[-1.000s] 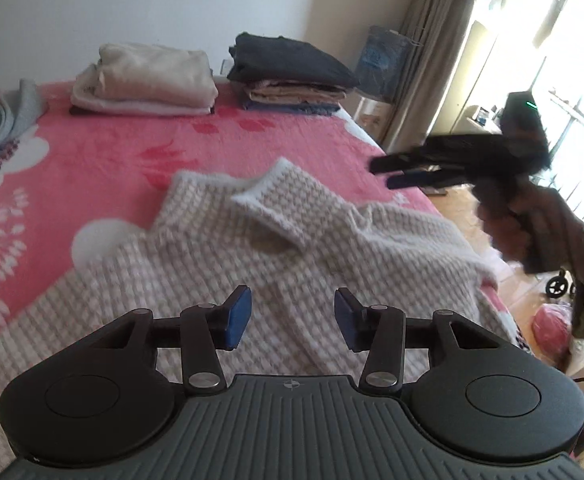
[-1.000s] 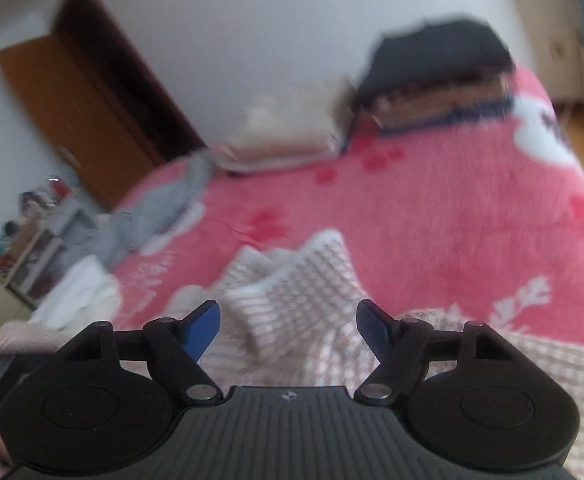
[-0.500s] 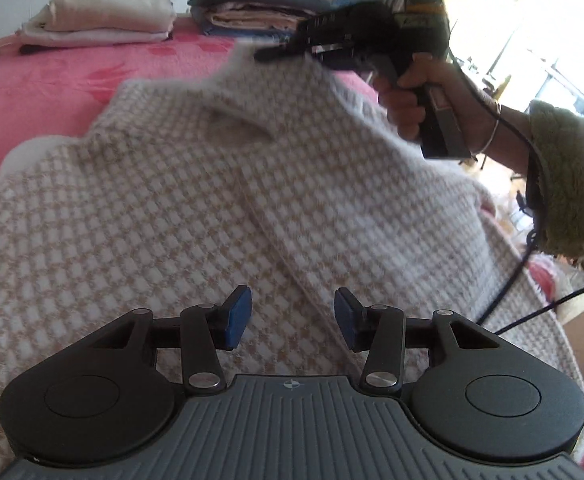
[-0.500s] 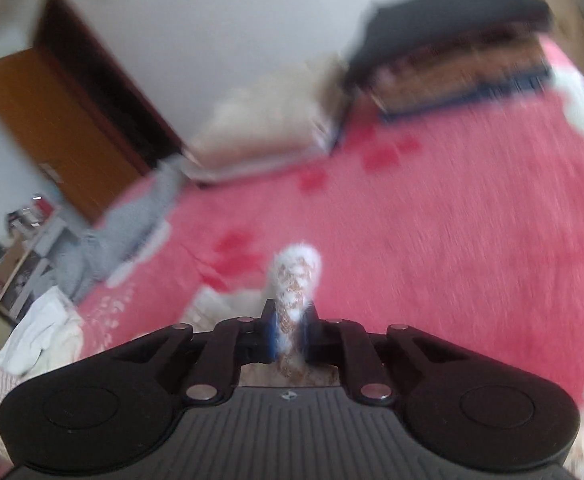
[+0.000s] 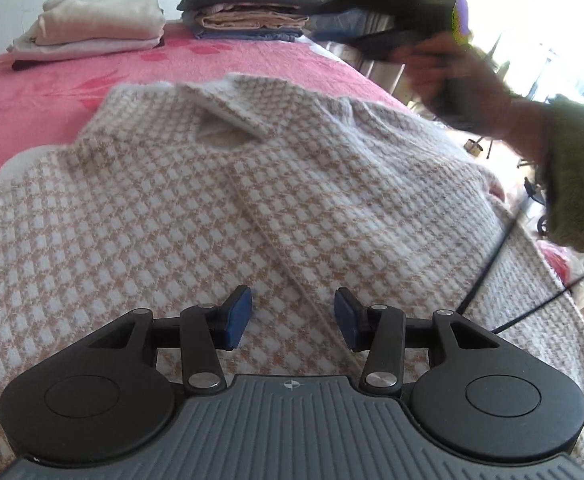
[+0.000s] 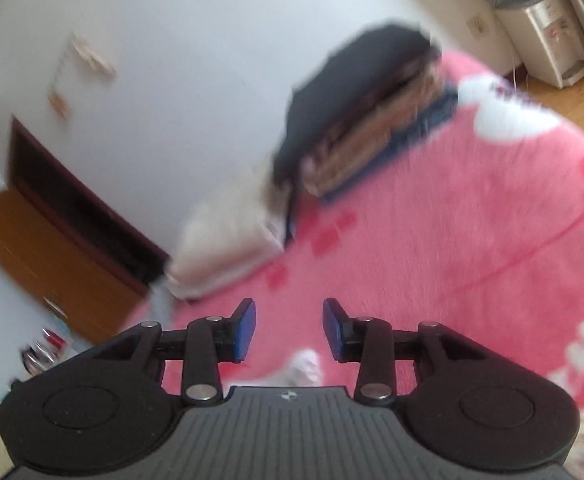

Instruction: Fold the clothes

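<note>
Two piles of folded clothes sit at the far edge of the pink blanket point(image 5: 220, 60): a cream pile point(image 5: 92, 24) on the left and a darker pile point(image 5: 244, 8) with a black top layer just right of it. Nearer the camera, a checked beige-and-white sweater point(image 5: 172, 200) lies spread flat over the blanket, its collar point(image 5: 232, 110) toward the piles and a fold line running down its middle.

In the left wrist view, the left gripper point(image 5: 292, 316) hovers low over the sweater's near part. Its blue pads stand partly apart with nothing clamped; only the knit shows in the gap beneath them.

To the right, a hand point(image 5: 451, 72) in a green fuzzy sleeve point(image 5: 575, 176) holds the right gripper up above the sweater's right shoulder; that part is blurred.

In the right wrist view, also blurred, the right gripper point(image 6: 290, 330) points over the blanket toward the piles. Its jaws are opening, and no cloth is pressed between the pads. A fuzzy white bit of the sweater shows just below the gap, free of them.
</note>
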`<control>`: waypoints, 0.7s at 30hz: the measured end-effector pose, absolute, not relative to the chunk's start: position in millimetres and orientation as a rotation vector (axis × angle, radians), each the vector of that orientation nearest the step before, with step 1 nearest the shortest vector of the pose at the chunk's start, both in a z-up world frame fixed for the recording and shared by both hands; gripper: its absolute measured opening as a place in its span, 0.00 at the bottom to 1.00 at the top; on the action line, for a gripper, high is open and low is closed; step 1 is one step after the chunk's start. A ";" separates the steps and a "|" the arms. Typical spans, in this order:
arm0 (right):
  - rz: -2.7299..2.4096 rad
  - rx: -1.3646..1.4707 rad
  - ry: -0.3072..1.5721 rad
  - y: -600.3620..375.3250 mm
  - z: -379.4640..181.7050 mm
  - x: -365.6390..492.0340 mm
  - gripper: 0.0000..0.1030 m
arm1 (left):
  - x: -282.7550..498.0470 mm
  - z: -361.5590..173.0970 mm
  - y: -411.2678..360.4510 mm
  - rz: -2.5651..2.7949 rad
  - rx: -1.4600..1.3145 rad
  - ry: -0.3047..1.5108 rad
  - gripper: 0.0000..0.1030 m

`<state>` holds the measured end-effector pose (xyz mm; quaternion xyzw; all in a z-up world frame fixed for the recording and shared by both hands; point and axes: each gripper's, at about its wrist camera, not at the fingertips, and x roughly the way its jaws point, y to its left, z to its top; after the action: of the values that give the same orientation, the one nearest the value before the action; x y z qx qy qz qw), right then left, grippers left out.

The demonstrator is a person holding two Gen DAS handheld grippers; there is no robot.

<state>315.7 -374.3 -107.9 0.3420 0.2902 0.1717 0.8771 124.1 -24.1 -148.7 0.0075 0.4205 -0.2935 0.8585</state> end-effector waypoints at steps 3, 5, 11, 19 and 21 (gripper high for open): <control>0.420 0.514 0.651 -364.5 -73.7 276.9 0.36 | 123.9 -147.2 -20.3 -0.608 0.021 0.880 0.44; 0.491 0.327 0.702 -339.3 -67.5 256.9 0.34 | 125.0 -147.8 -19.7 -0.596 0.033 0.875 0.44; 0.372 0.006 0.866 -285.7 -133.5 275.2 0.28 | 124.8 -150.4 -22.7 -0.572 0.087 0.833 0.44; 0.361 0.367 0.780 -321.1 -91.3 267.9 0.28 | 115.1 -139.2 -8.2 -0.534 0.076 0.811 0.44; 0.403 0.272 0.838 -301.4 -93.3 263.9 0.28 | 114.4 -136.1 -3.8 -0.519 0.072 0.806 0.44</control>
<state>263.9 -301.4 -93.3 0.1307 0.4026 0.1938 0.8850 114.4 -3.8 -136.1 0.0347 0.3876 -0.2494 0.8868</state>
